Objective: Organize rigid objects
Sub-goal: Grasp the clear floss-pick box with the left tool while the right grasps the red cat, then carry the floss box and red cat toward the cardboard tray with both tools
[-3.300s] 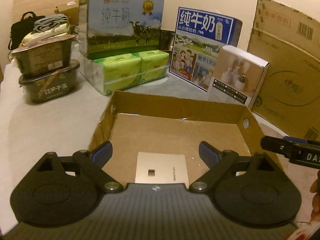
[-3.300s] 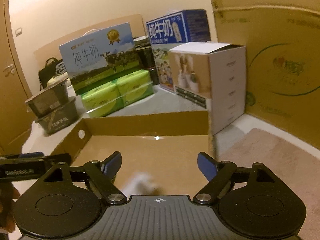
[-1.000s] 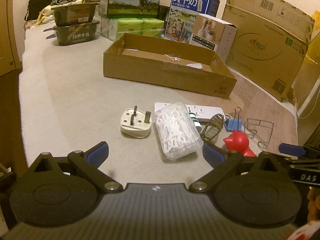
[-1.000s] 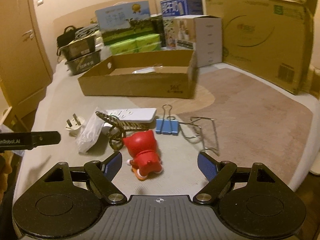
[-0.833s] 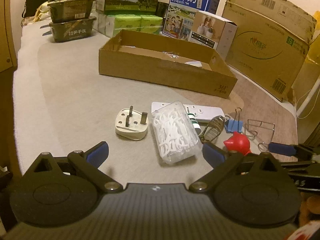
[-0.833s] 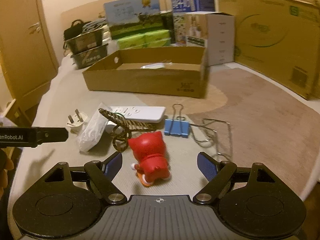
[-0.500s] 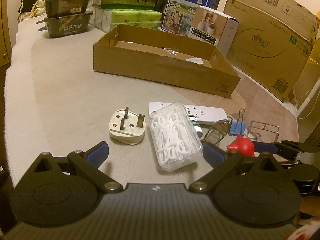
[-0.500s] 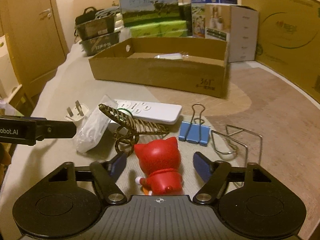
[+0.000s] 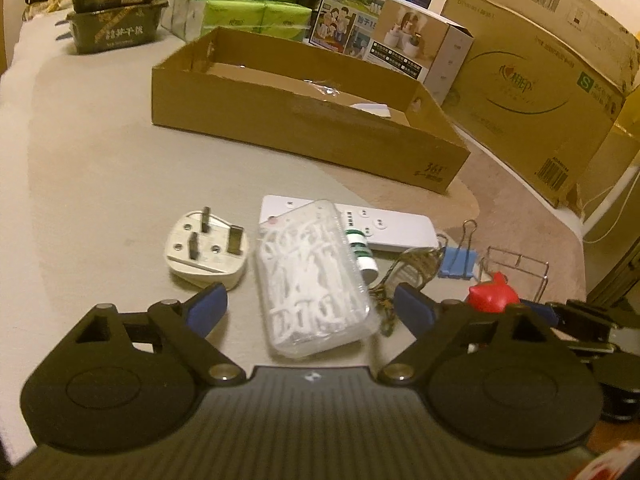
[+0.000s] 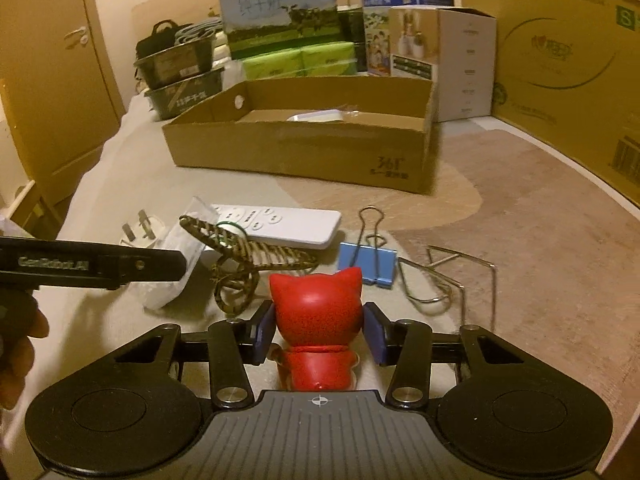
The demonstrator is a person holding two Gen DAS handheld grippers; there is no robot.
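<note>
A: We see the glossy red cat-shaped figurine (image 10: 316, 312) standing between the blue pads of our right gripper (image 10: 318, 330). The jaws are closing, narrow now, and the pads sit right at its sides, though we cannot tell whether they press yet.

B: And our left gripper (image 9: 310, 306)?

A: Its jaws are wide and closing, with the clear plastic box of white floss picks (image 9: 316, 276) lying between the fingertips, untouched. The white three-pin plug (image 9: 206, 248) lies just left of that box, and the white remote control (image 9: 384, 228) lies behind it, partly under it.

B: What surrounds the figurine?

A: Just beyond it we see a woven brown hair clip (image 10: 248, 256), a blue binder clip (image 10: 368, 262) and a bent wire holder (image 10: 448, 276), all near each other on the beige cloth surface (image 9: 100, 184).

B: Farther out?

A: A shallow brown cardboard tray (image 10: 304, 148) stands well apart from the group, with something pale inside that we cannot make out. Behind it are milk cartons (image 10: 280, 12), green tissue packs (image 10: 300, 60), two stacked dark containers (image 10: 180, 76), a white product box (image 10: 444, 60) and a large cardboard carton (image 10: 560, 68). A wooden door (image 10: 52, 80) is at the left.
</note>
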